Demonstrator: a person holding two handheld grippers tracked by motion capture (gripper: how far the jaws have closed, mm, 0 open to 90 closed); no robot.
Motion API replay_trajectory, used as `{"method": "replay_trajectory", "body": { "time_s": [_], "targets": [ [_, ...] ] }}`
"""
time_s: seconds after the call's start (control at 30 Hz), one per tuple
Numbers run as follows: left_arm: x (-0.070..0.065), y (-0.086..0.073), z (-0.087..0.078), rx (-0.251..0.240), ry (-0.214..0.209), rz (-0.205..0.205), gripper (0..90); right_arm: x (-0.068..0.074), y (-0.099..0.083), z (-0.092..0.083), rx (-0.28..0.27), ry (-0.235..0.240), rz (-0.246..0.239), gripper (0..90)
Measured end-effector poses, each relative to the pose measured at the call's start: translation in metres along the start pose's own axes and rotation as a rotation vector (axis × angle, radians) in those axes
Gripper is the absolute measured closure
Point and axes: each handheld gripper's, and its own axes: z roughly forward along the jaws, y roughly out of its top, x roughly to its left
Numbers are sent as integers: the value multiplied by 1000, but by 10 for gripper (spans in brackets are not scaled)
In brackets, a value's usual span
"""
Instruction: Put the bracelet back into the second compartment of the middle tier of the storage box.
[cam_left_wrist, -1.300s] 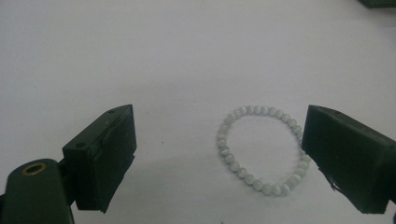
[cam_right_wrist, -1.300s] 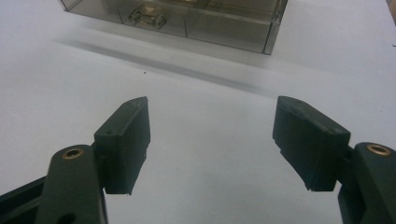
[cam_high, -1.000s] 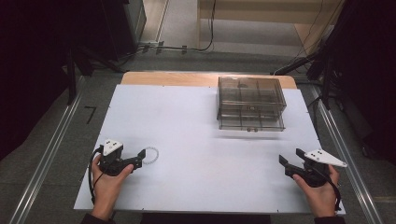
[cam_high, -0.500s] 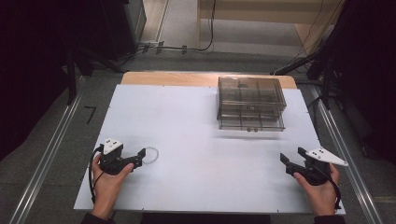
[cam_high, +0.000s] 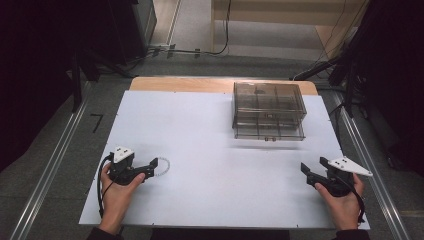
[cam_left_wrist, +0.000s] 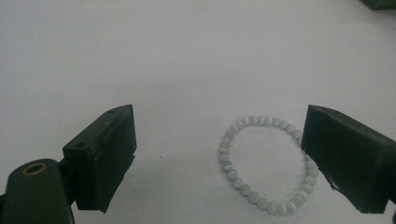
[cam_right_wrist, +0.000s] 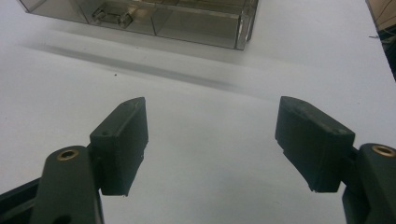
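Note:
A pale beaded bracelet (cam_left_wrist: 264, 163) lies flat on the white table, seen as a small ring (cam_high: 163, 167) in the high view. My left gripper (cam_high: 151, 167) is open at the near left, its jaws wide apart, and the bracelet sits just inside the right-hand jaw in the left gripper view (cam_left_wrist: 219, 158). My right gripper (cam_high: 306, 174) is open at the near right with nothing between its jaws (cam_right_wrist: 212, 144). A smoky clear plastic drawer box (cam_high: 268, 110) stands at the back right, its front and latch (cam_right_wrist: 112, 15) in the right gripper view.
The white tabletop (cam_high: 215, 130) has a wooden strip (cam_high: 180, 84) along its far edge. Metal rails (cam_high: 55, 160) run along both sides on the grey floor. Cables and dark stands crowd the floor beyond the table.
The left gripper has crept slightly toward the bracelet. The right gripper has hardly moved.

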Motion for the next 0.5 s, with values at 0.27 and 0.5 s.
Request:
{"method": "replay_trajectory", "body": {
  "time_s": [0.27,0.5],
  "targets": [
    [1,3,5,9,6,0,114,1,0,1,2,-1,-1,241],
    [-2,4,9,22,4,10,116,1,-1,1,3,-3,-6,241]
  ]
}}
